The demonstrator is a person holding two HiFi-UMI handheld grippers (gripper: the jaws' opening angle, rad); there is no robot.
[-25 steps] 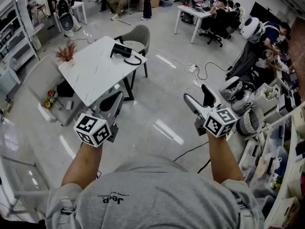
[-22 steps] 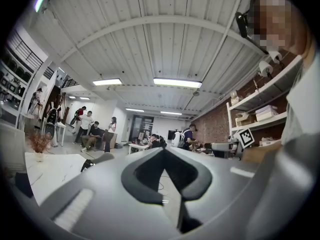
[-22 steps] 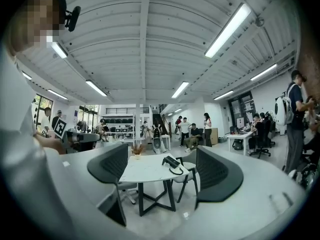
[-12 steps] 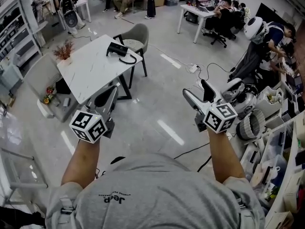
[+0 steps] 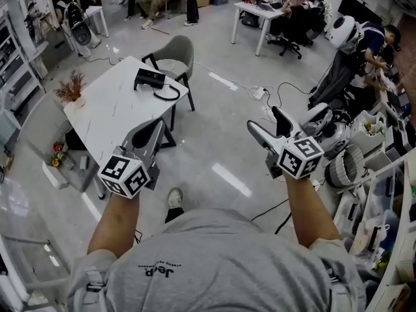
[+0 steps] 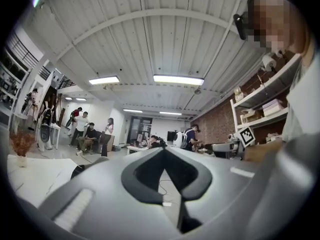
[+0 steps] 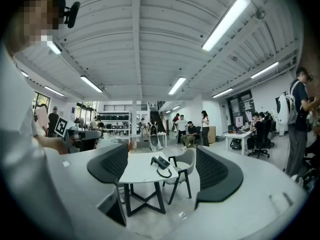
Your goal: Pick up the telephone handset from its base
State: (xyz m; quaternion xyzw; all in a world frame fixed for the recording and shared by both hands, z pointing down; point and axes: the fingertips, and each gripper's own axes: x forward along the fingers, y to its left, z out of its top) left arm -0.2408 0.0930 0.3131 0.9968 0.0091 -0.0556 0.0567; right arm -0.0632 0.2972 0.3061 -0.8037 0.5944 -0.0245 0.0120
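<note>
A black telephone (image 5: 149,78) with its handset on the base and a coiled cord (image 5: 166,96) sits at the far end of a white marble-look table (image 5: 110,112). The right gripper view shows the telephone (image 7: 160,161) on that table (image 7: 140,175), far off between the pads. My left gripper (image 5: 157,125) is held in the air over the table's near corner, well short of the phone; its tips meet (image 6: 162,150) with nothing in them. My right gripper (image 5: 263,119) hangs open and empty over the floor to the right, its pads (image 7: 111,165) wide apart.
A grey chair (image 5: 173,49) stands behind the table and another (image 5: 45,119) to its left. A dried plant (image 5: 71,84) is on the table's left corner. Cables and a power strip (image 5: 261,93) lie on the floor. Cluttered shelves (image 5: 383,181) line the right; people sit at far desks (image 5: 273,12).
The person has stepped forward: the table and phone have shifted left and nearer in view, and a foot now shows on the floor. Both grippers keep the same pose.
</note>
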